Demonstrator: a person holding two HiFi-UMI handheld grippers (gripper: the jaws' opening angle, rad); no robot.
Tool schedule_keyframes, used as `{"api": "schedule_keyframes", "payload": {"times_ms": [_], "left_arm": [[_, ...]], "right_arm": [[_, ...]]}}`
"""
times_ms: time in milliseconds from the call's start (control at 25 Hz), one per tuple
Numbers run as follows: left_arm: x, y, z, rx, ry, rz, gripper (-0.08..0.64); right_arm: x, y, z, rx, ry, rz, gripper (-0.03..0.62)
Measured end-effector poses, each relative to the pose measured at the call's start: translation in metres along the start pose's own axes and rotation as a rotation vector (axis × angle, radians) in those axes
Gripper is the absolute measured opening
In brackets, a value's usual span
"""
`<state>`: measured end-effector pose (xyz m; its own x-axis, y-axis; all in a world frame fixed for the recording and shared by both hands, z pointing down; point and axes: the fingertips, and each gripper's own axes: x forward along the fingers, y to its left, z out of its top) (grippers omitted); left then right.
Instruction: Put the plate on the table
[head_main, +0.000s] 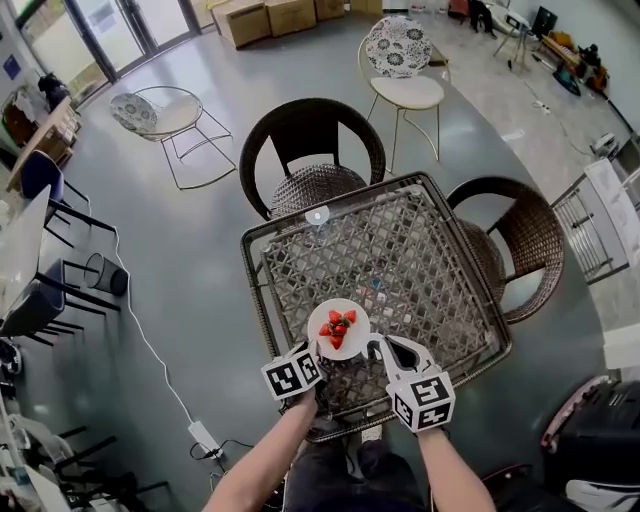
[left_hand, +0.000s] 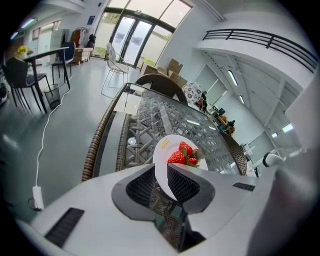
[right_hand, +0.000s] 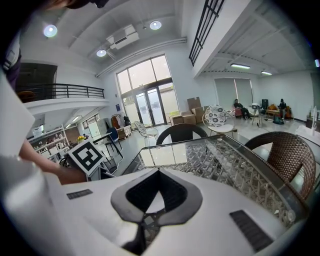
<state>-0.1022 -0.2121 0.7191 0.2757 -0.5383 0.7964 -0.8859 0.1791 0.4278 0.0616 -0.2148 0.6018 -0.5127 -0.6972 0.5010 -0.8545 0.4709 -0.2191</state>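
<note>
Plate (head_main: 355, 340) w/ a few strawberries (head_main: 338, 328) sits over the near part of the wicker table (head_main: 430, 250), just in from the edge where the person stands. Left gripper (left_hand: 161, 169) is clamped on the plate's near rim, one pad above and one below; the rest of the plate sticks out past the jaws toward the table's middle. In the left gripper view the plate looks a bit tilted, and I can't tell whether its far edge touches the glass top or floats just over it.

Right gripper (right_hand: 159, 171) hangs at the plate's right side, close to the rim. Its jaw tips meet, nothing gripped as far as I can see. A pale patch shows thru the gap behind the tips, can't say what it is.

Progress, imo: nearly done. Plate is already at the table, right way up, fruit in place. What's left is prob. to level it, let it rest flat on the glass, open the left jaws and pull back w/o dragging the rim. Main risk looks like strawberries rolling off if it tips more.
</note>
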Motion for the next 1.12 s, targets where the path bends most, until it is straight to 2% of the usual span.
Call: {"api": "schedule_keyframes", "payload": {"times_ms": [320, 520, 600, 960, 1120], "left_arm": [[-0.048, -0.025, 0.021, 0.253, -0.151, -0.033, 0.075], [-0.086, -0.054, 0.035, 0.388, -0.274, -0.107, 0.067], [-0.099, -0.065, 0.040, 0.419, -0.320, -0.139, 0.018], [-0.154, -0.117, 0.046, 0.528, -0.470, -0.317, 0.008], [-0.176, -0.137, 0.046, 0.563, -0.525, -0.363, 0.008]], "right_arm": [[-0.008, 0.011, 0.021, -0.024, -0.044, 0.039, 0.005], [-0.016, 0.019, 0.037, -0.042, -0.079, 0.073, 0.005], [-0.019, 0.023, 0.042, -0.050, -0.091, 0.088, 0.006], [-0.039, 0.047, 0.063, -0.075, -0.164, 0.152, 0.005], [-0.050, 0.056, 0.073, -0.079, -0.205, 0.182, 0.005]]}}
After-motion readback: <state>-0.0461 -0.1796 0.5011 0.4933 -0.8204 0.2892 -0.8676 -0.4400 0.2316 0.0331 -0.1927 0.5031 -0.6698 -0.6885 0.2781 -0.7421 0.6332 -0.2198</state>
